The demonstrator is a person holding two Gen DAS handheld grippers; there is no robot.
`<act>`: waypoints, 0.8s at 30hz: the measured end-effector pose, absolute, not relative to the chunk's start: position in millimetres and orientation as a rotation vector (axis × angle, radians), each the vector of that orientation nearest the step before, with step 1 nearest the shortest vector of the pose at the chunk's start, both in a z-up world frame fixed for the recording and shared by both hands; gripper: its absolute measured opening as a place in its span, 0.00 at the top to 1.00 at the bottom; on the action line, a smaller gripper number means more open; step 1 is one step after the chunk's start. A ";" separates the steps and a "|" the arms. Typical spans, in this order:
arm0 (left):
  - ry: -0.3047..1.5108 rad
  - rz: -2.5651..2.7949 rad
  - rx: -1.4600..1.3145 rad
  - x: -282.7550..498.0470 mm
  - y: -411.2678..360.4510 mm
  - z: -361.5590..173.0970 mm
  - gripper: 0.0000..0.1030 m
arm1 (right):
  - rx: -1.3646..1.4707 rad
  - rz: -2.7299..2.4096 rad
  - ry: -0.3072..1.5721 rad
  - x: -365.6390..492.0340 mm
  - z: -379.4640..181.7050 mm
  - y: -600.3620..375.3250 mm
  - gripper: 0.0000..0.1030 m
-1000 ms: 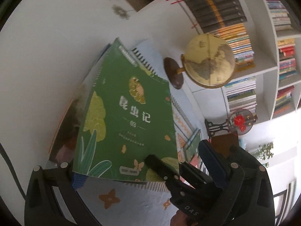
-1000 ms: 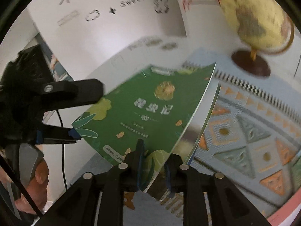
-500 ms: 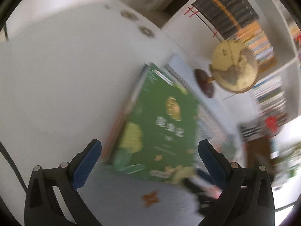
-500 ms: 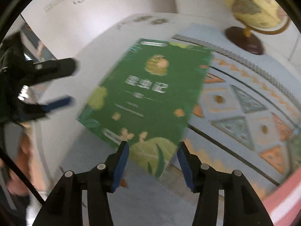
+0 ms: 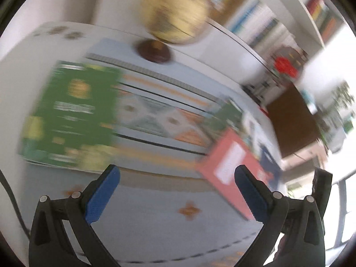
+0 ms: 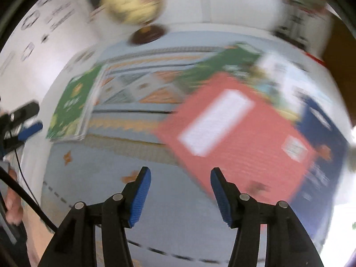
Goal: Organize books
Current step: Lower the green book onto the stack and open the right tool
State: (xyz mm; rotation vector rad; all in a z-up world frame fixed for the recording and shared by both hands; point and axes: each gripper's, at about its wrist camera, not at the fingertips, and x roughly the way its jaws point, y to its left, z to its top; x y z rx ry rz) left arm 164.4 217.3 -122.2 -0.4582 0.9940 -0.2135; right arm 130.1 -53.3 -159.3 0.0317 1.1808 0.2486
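My grippers are empty, books lie on the mat

My left gripper [image 5: 176,178] gapes wide; my right gripper [image 6: 180,181] just opened halfway. Green book [image 5: 71,115] at nine o'clock, red book [image 6: 235,131] at two; writing too blurry.

Motion-blurred green book [image 5: 71,113] and globe [image 5: 175,15] (cover lettering unreadable), shelf books [image 5: 262,22] likewise smeared

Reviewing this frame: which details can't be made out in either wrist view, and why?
- Green book: cover print unreadable, motion blur, both views.
- Red book: white label text smeared, right wrist view.
- Books under the red book: mostly covered by it; how many there are is unclear.
- Shelf books: spines blurred, left wrist view.
- Globe: map smeared, top cut off by the frame edge, right wrist view.
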 end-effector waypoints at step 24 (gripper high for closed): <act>1.251 -0.292 -0.463 164.3 31.8 -177.8 0.01 | 0.224 0.211 1.142 161.3 -170.7 -262.5 0.45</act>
